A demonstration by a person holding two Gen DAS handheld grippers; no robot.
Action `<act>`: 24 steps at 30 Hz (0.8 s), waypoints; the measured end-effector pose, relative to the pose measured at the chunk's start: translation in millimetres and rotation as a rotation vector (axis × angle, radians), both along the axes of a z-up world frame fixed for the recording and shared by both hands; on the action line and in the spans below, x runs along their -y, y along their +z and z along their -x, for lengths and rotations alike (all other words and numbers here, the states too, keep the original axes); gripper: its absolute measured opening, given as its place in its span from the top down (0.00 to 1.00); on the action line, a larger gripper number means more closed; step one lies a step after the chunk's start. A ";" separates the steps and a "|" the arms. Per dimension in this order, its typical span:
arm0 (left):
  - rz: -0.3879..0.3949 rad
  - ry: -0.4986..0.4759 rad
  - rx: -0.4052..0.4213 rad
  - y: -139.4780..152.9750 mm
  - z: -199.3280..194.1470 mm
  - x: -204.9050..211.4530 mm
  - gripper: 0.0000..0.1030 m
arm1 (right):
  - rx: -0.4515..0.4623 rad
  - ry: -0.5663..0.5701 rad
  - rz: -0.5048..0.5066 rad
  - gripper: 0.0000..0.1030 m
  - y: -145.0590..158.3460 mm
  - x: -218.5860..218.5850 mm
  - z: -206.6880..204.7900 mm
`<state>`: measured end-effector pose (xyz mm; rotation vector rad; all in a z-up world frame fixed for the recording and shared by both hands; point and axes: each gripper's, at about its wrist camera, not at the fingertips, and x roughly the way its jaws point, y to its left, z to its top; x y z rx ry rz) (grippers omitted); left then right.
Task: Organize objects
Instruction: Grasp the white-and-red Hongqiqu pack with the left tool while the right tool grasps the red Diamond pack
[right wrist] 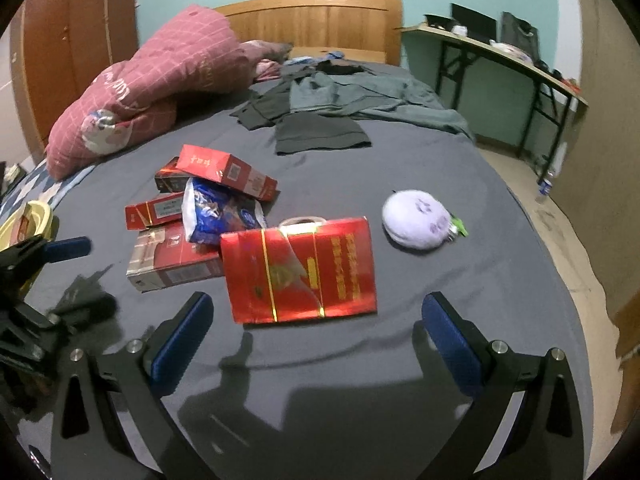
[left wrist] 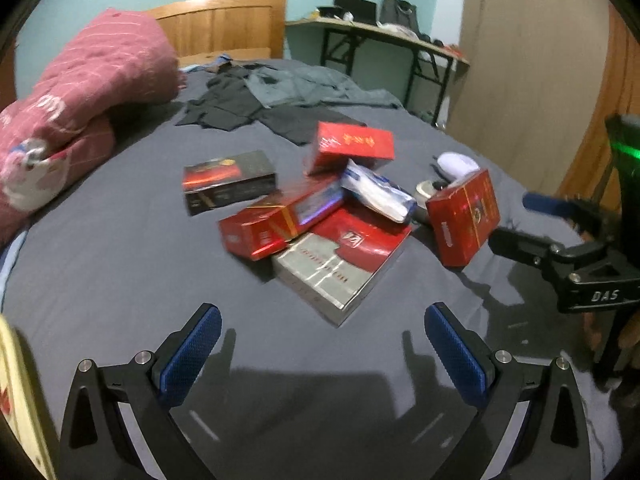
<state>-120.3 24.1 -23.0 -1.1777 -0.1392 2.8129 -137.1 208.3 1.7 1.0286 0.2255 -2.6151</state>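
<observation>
A pile of boxes lies on the grey bed sheet (left wrist: 120, 260): a black box (left wrist: 230, 182), a long red box (left wrist: 280, 218), a silver and red carton (left wrist: 344, 264), a red box (left wrist: 354, 146) on top and a blue-white bag (left wrist: 378, 192). My left gripper (left wrist: 322, 312) is open just short of the carton, holding nothing. In the right wrist view a red gift box (right wrist: 300, 270) lies flat between the tips of my open right gripper (right wrist: 318, 300), untouched. A lilac round pouch (right wrist: 416, 218) sits to its right. The right gripper (left wrist: 508, 220) also shows beside the red gift box (left wrist: 464, 220).
A pink quilt (right wrist: 152, 80) is heaped at the back left and dark clothes (right wrist: 320, 120) are spread near the wooden headboard (right wrist: 320, 24). A yellow basin (right wrist: 28, 220) sits at the left bed edge. A folding desk (right wrist: 500, 56) stands along the right wall.
</observation>
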 end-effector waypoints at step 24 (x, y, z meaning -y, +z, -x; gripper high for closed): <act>-0.039 -0.330 0.047 -23.4 85.6 -3.8 0.00 | 0.060 0.072 -0.125 0.00 -25.3 21.0 34.8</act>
